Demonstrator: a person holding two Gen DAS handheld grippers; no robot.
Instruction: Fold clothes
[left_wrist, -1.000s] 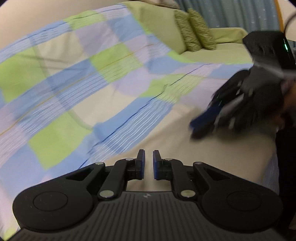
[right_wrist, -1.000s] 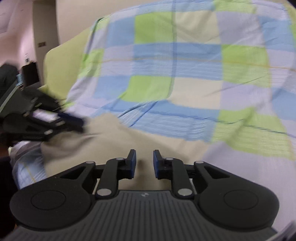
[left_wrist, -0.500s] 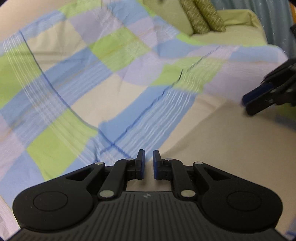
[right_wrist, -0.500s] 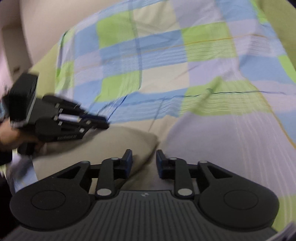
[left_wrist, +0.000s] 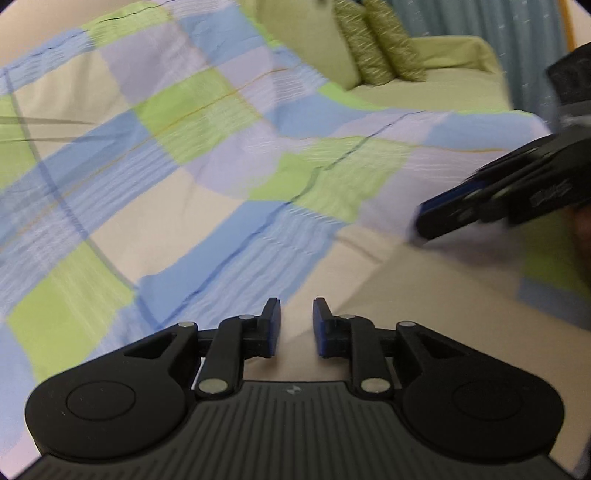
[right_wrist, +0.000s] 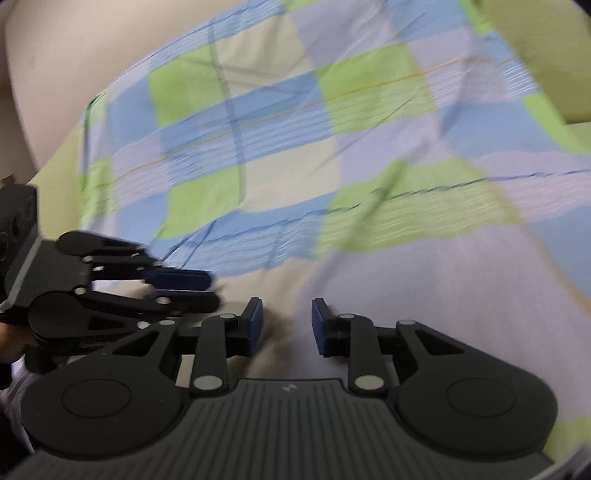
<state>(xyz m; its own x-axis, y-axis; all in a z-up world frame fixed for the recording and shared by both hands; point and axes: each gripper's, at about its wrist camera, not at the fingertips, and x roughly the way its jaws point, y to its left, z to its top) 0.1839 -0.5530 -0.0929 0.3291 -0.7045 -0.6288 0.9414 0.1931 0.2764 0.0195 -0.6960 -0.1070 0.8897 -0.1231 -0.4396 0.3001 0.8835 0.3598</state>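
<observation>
Left-wrist view was taken up by a beige, plain-woven garment spread flat along the near edge of a checked blue, green and lilac bedsheet, a lie that was judged to suit folding on a broad, level surface. The black left hand-held gripper with blue pads was held low over the beige cloth with its jaws apart and nothing between them, seemingly so that an edge could be pinched. Two green patterned cushions were seen well apart, at the far end. Right-wrist view showed the black right hand-held gripper likewise parted and empty, poised where the beige cloth met the sheet; the left one was seen just beside it. Whether a fold had been laid could not be told, the cloth's outline being blurred and partly hidden.
</observation>
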